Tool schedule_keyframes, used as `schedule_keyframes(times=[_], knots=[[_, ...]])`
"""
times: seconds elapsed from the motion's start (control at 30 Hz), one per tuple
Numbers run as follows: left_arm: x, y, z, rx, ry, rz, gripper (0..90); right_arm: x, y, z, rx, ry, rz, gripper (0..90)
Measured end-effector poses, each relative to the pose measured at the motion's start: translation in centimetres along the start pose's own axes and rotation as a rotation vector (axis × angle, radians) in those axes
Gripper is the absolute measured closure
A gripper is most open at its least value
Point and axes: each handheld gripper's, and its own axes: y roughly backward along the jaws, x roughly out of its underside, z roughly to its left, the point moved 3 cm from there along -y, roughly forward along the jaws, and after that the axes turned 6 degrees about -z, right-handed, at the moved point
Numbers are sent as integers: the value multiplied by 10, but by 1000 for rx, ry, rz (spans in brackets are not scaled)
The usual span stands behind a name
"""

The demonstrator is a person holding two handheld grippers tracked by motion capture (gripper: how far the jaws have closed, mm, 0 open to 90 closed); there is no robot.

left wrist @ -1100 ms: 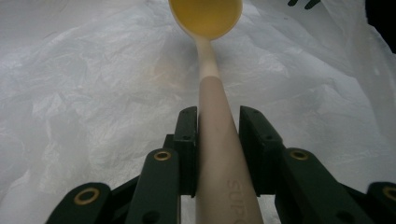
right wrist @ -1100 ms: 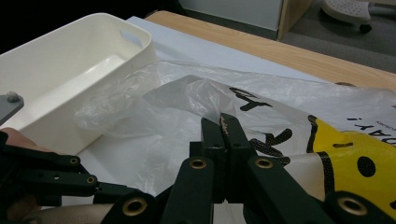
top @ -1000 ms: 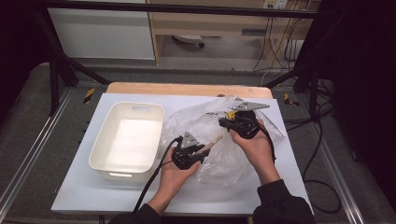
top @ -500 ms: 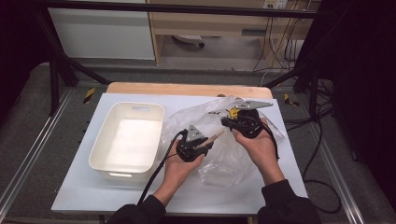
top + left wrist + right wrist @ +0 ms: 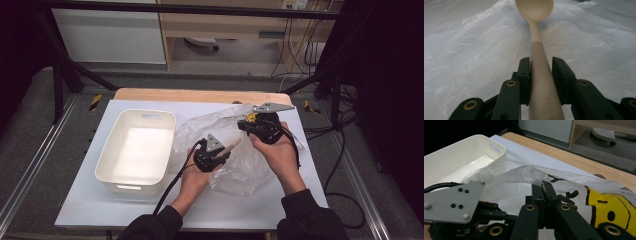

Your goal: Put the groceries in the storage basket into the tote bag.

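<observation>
While my left gripper (image 5: 541, 75) clamps a cream spoon (image 5: 536, 32) by its handle at frame centre, its bowl points up over the plastic bag (image 5: 235, 150). My right gripper (image 5: 543, 192) pinches that bag's edge, right of the white bin (image 5: 135, 150).

The high view looks down from above; both gripper views sit close, sharing the plastic bag (image 5: 240, 150).

A white tub (image 5: 135, 150) sits at nine o'clock on the white table (image 5: 300, 200), on its bare left half; a wooden shelf (image 5: 235, 22) stands at twelve.
</observation>
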Motion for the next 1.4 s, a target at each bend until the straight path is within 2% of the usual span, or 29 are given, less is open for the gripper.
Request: schedule_keyframes(times=[0.33,0.53,0.77,0.93,0.97,1.07,1.13,1.17,1.27,1.4], knots=[[-8,-17,-7,26,-14,-4,692,1,-3,1,-10,10,10,900],[-8,-29,-14,31,-42,4,692,0,-5,2,-17,8,3,900],[-15,-40,-8,19,-50,-11,692,0,-2,3,-23,14,-1,900],[-20,-48,-9,28,-32,-16,692,0,0,3,-21,18,-3,900],[-20,-49,-9,28,-28,-15,692,0,0,3,-19,18,-1,900],[-17,-55,-9,16,-78,10,692,1,1,2,-11,19,0,900],[-14,-57,-9,24,-43,7,692,2,1,0,-9,16,3,900],[-14,-57,-10,26,-38,5,692,2,1,0,-9,15,3,900],[-14,-57,-9,18,-77,9,692,2,0,-1,-9,16,1,900],[-7,-62,-8,20,-70,40,691,2,0,1,-10,9,-2,900]])
